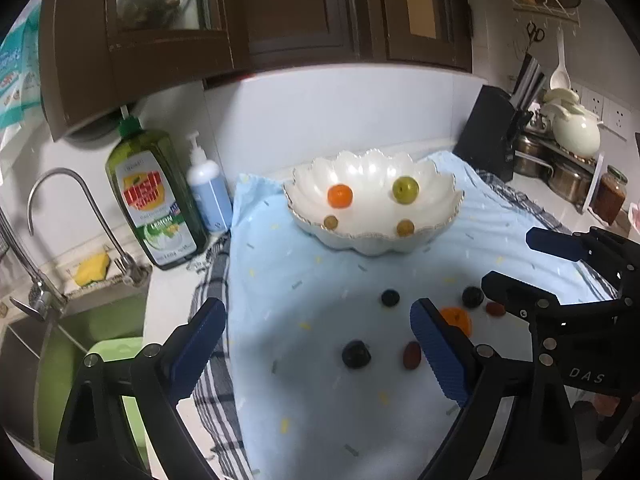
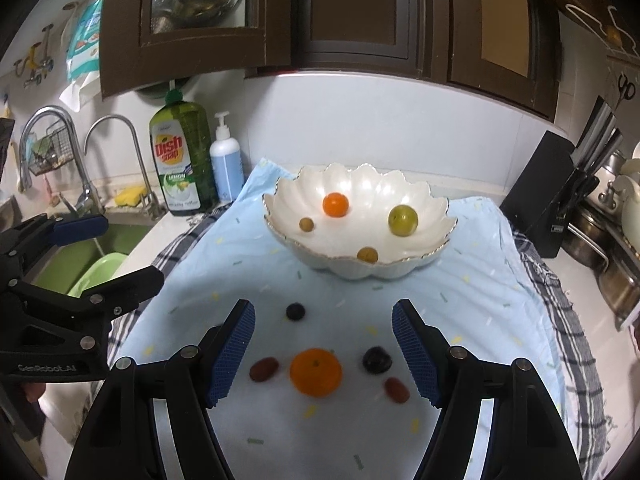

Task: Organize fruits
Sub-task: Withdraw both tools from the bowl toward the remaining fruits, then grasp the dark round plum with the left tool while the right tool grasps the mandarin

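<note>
Here, both grippers released, left gripper (image 1: pixel 320 344), right gripper (image 2: pixel 324 348), scalloped glossy bowl (image 2: pixel 424 196), 4 round fruits

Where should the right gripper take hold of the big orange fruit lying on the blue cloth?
Grip the orange fruit across its widest middle, coming down from above and in front. It is round with its stem dimple facing up, so any two opposite sides suit. The right gripper is open and already straddles it.

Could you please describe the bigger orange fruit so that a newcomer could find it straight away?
Start at the white scalloped bowl on the light blue cloth. In front of it five loose fruits lie; the mandarin sits among them, the only orange one, larger than its dark and reddish neighbours.
</note>
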{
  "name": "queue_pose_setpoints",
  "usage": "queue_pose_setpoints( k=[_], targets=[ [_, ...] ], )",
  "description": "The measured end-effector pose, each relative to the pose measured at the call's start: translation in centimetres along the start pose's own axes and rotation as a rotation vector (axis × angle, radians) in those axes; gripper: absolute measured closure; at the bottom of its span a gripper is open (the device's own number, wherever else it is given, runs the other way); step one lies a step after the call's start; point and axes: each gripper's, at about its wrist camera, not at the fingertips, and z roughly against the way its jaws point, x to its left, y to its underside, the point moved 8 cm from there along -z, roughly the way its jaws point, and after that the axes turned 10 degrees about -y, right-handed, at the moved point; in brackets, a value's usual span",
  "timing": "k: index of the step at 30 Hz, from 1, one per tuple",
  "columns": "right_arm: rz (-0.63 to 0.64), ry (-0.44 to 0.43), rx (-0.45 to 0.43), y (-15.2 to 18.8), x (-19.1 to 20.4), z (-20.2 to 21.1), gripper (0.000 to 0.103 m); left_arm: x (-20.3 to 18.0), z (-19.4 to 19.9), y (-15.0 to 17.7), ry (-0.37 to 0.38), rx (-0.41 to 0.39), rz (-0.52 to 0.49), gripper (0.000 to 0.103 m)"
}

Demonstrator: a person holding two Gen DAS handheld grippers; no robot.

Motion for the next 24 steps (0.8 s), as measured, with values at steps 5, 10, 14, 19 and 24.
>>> queue_pose_setpoints(
  k=[5, 10, 14, 19, 24],
  targets=[
    [-0.008, -0.004, 0.030, 1.4, 0.4, -0.5, 0.031, -0.6, -0.7, 1.5, 0.013, 0.028, -0.018, 0.011],
    [-0.031, -0.006, 0.059, 2.8, 0.3, -1.3, 0.031, -1.2, -1.5, 2.8, 0.032, 0.061, -0.024, 0.013],
    [-0.046, -0.003, 0.086, 3.8, 0.3, -1.9, 0.031, -1.6, -2.5, 3.9, 0.049, 0.090, -0.031, 0.016],
    [-0.062, -0.002, 0.118, 4.9, 0.0, -3.0, 0.031, -2.4, -3.9, 5.1, 0.070, 0.121, -0.042, 0.020],
    [-0.075, 0.002, 0.144, 5.8, -0.4, -4.3, 0.032, -3.0, -5.3, 6.0, 0.088, 0.144, -0.058, 0.024]
  ],
)
